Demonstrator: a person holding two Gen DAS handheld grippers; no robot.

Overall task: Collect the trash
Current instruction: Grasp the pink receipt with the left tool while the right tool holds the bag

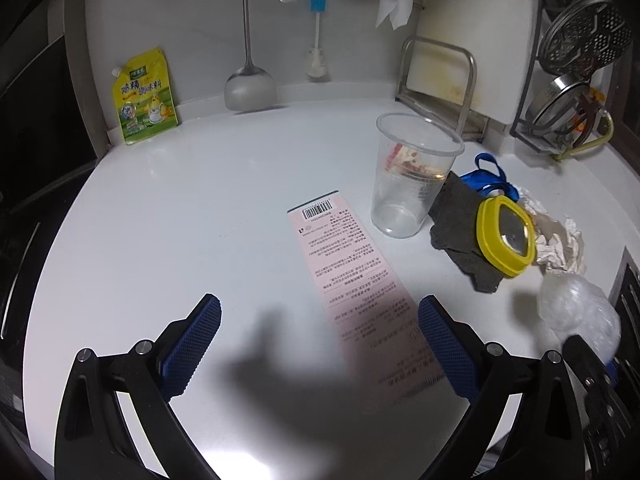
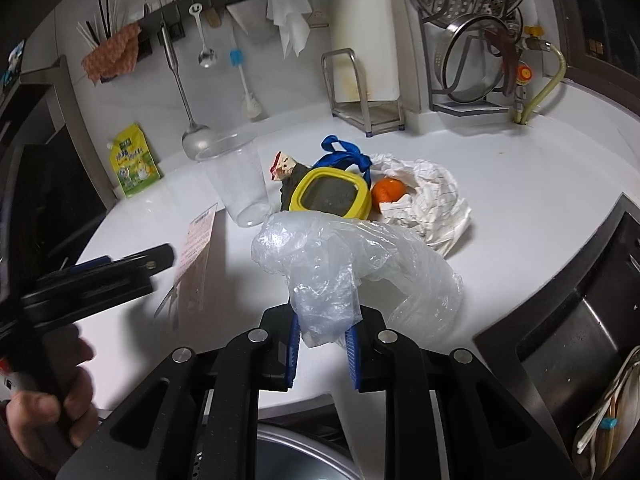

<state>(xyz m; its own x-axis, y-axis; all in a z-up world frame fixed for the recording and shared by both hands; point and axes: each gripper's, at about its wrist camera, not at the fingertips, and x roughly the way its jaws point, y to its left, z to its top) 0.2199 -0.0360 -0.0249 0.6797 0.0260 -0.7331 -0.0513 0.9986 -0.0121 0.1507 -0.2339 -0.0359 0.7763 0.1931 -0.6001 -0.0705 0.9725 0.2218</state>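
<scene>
White tabletop (image 2: 520, 184) clutter waits while the right gripper (image 2: 322, 354) pinches a flimsy, slippery plastic bag (image 2: 352, 264) by its bunched edge, left gripper (image 1: 320, 344) wide.

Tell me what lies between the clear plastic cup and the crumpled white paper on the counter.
A dark grey cloth with a yellow-rimmed lid on it lies between the clear plastic cup and the crumpled white paper; both wrist views show it.

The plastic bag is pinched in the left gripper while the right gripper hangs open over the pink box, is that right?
No, the sides are swapped. The right wrist view shows the right gripper with its jaws shut on the plastic bag; the left gripper hangs open over the pink box.
</scene>
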